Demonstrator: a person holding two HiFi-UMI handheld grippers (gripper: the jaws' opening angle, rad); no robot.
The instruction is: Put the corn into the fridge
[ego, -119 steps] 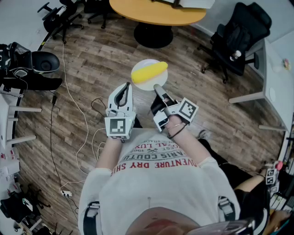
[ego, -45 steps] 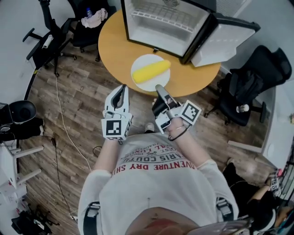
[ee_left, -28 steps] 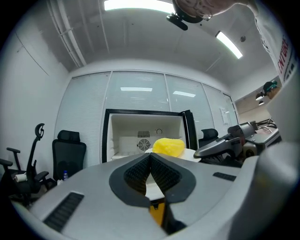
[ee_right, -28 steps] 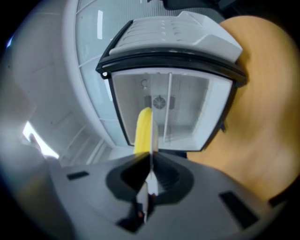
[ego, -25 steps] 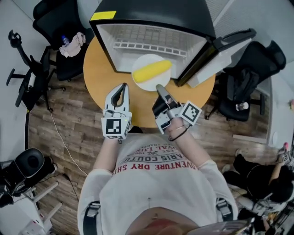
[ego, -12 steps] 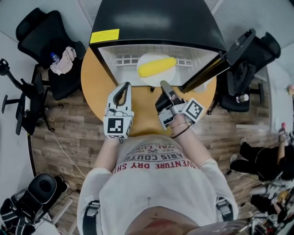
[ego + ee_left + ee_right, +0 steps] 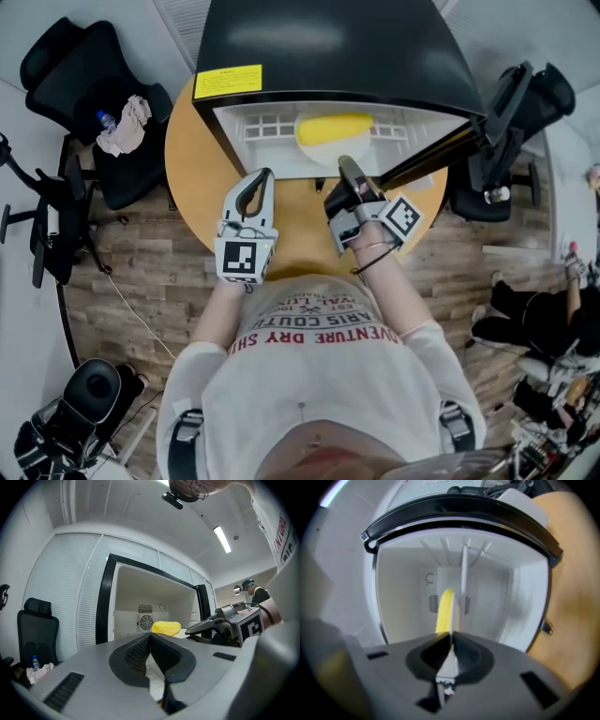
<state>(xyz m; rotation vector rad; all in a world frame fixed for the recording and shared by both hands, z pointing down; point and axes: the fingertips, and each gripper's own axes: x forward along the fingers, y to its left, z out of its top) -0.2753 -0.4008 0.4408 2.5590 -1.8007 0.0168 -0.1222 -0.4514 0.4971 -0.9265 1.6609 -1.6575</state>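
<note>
A yellow corn cob [image 7: 333,125] lies on a white plate [image 7: 316,145]. My right gripper [image 7: 345,165] is shut on the plate's near rim and holds it level, inside the mouth of the open black mini fridge [image 7: 328,47]. In the right gripper view the corn [image 7: 444,610] stands just beyond the shut jaws [image 7: 451,639], with the white fridge interior [image 7: 506,602] behind. My left gripper [image 7: 263,174] is shut on nothing, to the left of the plate, outside the fridge. In its own view the jaws [image 7: 150,637] meet, and the corn [image 7: 166,627] shows ahead.
The fridge stands on a round wooden table [image 7: 192,159], its door [image 7: 495,105] swung open to the right. Wire shelf bars [image 7: 267,127] cross the interior. Black office chairs [image 7: 89,80] stand left and right of the table; a cloth and a bottle [image 7: 120,114] lie on the left one.
The fridge has come closer as the person walked up to it. The plate with the corn has gone from in front of the opening to inside it. Both grippers stayed shut.
</note>
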